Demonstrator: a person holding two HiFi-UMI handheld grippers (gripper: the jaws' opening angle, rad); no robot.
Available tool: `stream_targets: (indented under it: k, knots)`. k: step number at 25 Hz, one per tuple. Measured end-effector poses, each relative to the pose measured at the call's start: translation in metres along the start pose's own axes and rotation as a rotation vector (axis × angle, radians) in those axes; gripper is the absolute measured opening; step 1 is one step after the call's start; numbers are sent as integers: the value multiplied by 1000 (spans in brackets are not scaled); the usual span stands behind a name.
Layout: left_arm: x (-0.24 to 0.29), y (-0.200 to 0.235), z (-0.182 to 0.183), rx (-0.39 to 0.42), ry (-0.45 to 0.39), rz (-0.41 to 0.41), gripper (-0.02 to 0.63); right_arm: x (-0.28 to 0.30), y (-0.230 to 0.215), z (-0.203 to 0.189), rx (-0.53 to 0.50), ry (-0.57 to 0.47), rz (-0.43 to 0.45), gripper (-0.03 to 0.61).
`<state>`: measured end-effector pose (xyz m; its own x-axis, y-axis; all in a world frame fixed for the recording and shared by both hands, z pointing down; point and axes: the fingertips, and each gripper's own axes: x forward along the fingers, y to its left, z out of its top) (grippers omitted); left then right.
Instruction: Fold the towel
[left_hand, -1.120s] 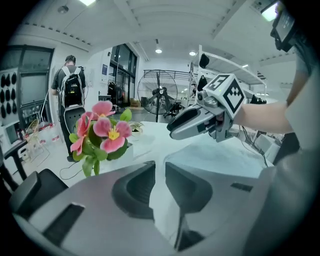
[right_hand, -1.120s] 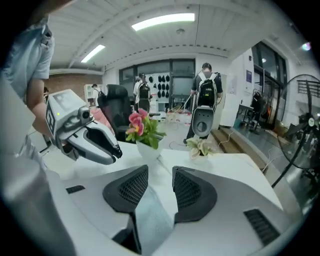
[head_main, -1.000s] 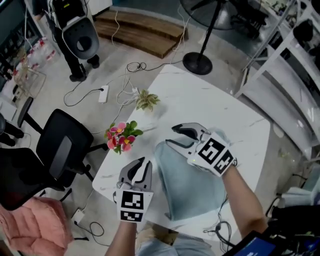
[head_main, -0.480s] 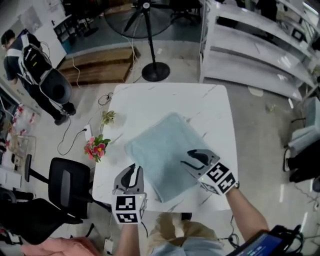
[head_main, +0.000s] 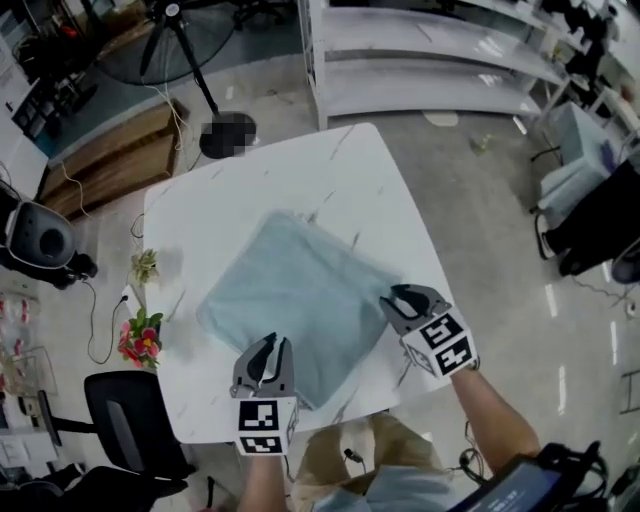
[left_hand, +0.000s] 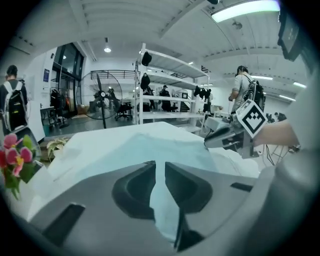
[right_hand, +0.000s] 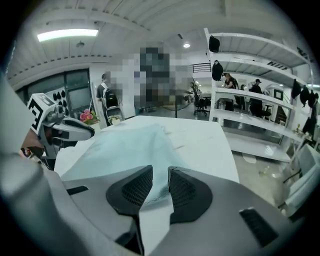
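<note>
A light blue towel (head_main: 295, 300) lies spread like a diamond on the white marble table (head_main: 220, 210). My left gripper (head_main: 273, 345) sits at the towel's near left edge and is shut on it. In the left gripper view the cloth (left_hand: 150, 145) runs between the narrow jaws of that gripper (left_hand: 160, 165). My right gripper (head_main: 392, 297) is at the towel's right corner. Its jaws have just been closing, and the corner (right_hand: 125, 145) is now pinched between the pads of the right gripper (right_hand: 160, 172). Each gripper shows in the other's view, across the towel.
Pink flowers (head_main: 135, 340) and a small plant (head_main: 145, 265) stand at the table's left edge. A black office chair (head_main: 125, 430) is at the lower left. A fan stand (head_main: 225, 130) and white shelves (head_main: 430, 60) lie beyond the table.
My right gripper has left the towel's far part for its right corner, and its jaws have narrowed on the cloth. The left gripper stays at the near left edge. The head view has swung round.
</note>
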<state>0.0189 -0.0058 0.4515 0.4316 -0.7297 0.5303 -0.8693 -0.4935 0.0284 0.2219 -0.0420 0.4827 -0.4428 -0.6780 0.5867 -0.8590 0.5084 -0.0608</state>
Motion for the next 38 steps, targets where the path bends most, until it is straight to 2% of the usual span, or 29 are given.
stream_targets:
  k: [3,6,11,19,30,38]
  knots:
    - [13,-6,-25,6,87,-53,60,8,-4,-14,-37,51,-52,109]
    - [25,1,-47,16,167,-55,57,21,-10,-27,-92,113,-88,107]
    - [30,6,-66,-4,247,-68,51,27,-14,-33,-96,140,-63,101]
    - [40,-14,-62,-43,263,-54,51,39,-49,-22,-178,151,7,106]
    - [75,-85,-37,-95,241,-57,51,83,-128,17,-345,170,109,127]
    - [88,-87,-27,-77,219,-41,52,88,-128,25,-434,177,109,127]
